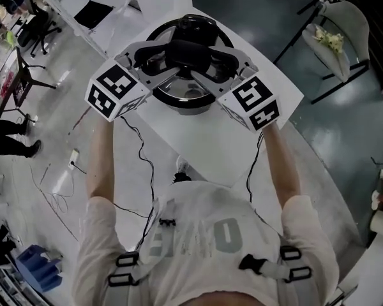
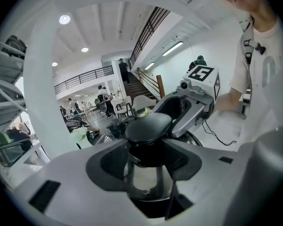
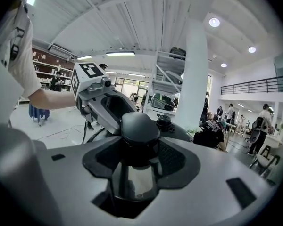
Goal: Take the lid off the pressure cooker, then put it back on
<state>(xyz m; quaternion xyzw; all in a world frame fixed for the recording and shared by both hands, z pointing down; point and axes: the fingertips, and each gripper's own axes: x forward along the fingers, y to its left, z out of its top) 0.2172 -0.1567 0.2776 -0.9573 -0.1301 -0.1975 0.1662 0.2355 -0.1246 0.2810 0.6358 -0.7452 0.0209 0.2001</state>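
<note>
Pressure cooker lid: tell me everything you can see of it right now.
The lid is round, made of shiny steel with a dark rim, and is above the white table. A black handle runs across its top, and a small black valve knob stands beside the handle. The left gripper and right gripper face each other, with their fingers closed on opposite ends of the handle. I cannot tell whether the lid is lifted free or still seated.

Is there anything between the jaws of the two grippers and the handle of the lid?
Nothing visible. The left gripper and the right gripper both have their jaws closed on the lid handle, from opposite sides.
</note>
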